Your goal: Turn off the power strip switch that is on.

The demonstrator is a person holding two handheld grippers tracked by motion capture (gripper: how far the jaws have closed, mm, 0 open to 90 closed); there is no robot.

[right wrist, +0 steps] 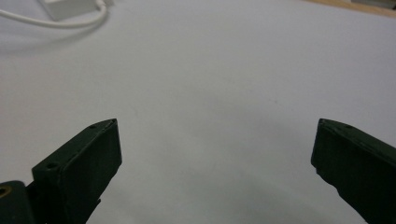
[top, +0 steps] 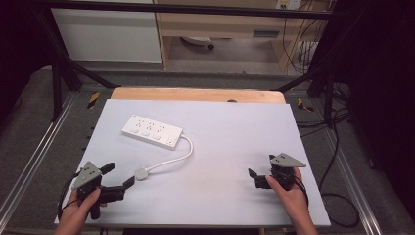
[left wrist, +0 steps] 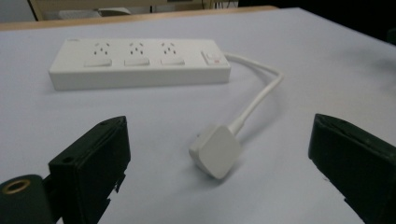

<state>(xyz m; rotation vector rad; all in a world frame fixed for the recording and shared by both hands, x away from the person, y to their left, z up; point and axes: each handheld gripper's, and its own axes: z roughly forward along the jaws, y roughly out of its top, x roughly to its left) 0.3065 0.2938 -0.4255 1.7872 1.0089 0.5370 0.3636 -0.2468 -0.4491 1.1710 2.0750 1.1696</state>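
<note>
On table, near edge | left tongs agape facing plug | right tongs agape, low

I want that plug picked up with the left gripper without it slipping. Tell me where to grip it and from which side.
Grip the white plug across its blocky body, on the two flat sides, not by the cord. It lies flat on the table between the open jaws of the left gripper, cord trailing away toward the power strip. Probably best: come in low from the near end, opposite the cord.
</note>
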